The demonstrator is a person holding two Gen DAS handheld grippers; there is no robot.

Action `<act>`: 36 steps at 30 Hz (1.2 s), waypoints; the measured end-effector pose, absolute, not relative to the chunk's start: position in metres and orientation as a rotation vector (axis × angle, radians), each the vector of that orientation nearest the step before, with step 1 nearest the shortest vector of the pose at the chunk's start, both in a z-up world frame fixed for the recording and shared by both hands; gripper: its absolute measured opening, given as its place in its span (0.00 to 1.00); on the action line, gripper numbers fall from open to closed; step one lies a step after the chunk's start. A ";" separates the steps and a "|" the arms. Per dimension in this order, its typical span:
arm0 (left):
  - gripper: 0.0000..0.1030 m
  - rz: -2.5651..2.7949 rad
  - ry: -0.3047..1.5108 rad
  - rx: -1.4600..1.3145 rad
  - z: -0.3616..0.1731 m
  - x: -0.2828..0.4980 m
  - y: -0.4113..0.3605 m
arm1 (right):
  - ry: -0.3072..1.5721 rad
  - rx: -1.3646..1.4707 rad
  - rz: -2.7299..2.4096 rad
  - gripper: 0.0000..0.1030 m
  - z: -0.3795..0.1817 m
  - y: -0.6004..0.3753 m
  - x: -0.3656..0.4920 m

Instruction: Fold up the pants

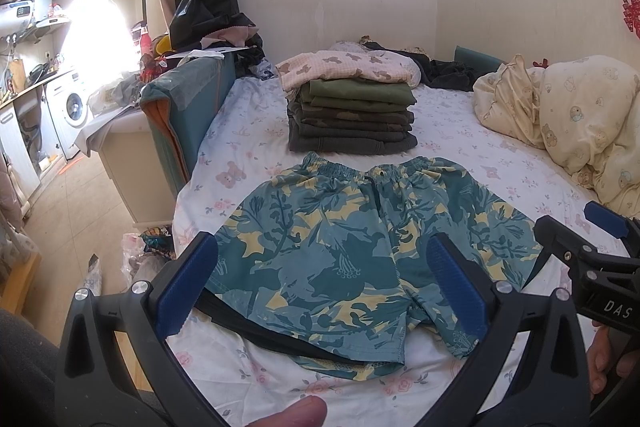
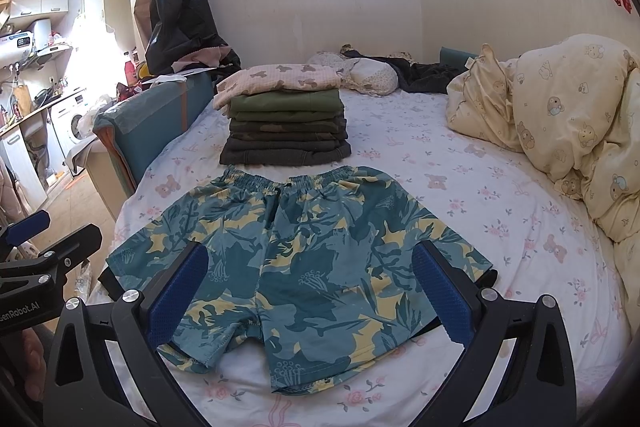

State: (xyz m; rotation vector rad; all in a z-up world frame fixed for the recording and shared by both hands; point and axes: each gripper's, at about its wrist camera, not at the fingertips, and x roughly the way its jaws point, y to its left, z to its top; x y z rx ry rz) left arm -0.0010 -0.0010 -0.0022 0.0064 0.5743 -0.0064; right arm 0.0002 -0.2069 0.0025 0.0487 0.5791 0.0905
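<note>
Teal and yellow floral shorts [image 1: 352, 251] lie spread flat on the bed, waistband far, leg hems near me; they also show in the right wrist view [image 2: 296, 267]. My left gripper [image 1: 320, 283] is open and empty, hovering above the near hem of the shorts. My right gripper [image 2: 312, 291] is open and empty, above the lower part of the shorts. The right gripper shows at the right edge of the left wrist view [image 1: 592, 247]; the left gripper shows at the left edge of the right wrist view [image 2: 36, 255].
A stack of folded dark and green clothes [image 1: 352, 111] with a bear-print piece on top sits just beyond the waistband. A rumpled cream quilt [image 2: 568, 115] fills the right side. The bed's left edge [image 1: 188, 187] drops to the floor beside a padded headboard [image 1: 184, 107].
</note>
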 end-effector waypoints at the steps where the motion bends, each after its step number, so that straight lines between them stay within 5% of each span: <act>1: 1.00 -0.006 0.574 0.005 -0.002 -0.001 -0.001 | 0.579 0.048 0.091 1.00 0.002 -0.207 0.000; 28: 1.00 0.002 0.578 0.022 0.003 0.003 0.000 | 0.620 0.086 0.107 1.00 -0.008 -0.206 0.005; 36: 1.00 0.042 0.669 -0.010 -0.005 0.018 0.005 | 0.783 0.404 -0.015 1.00 -0.022 -0.318 0.056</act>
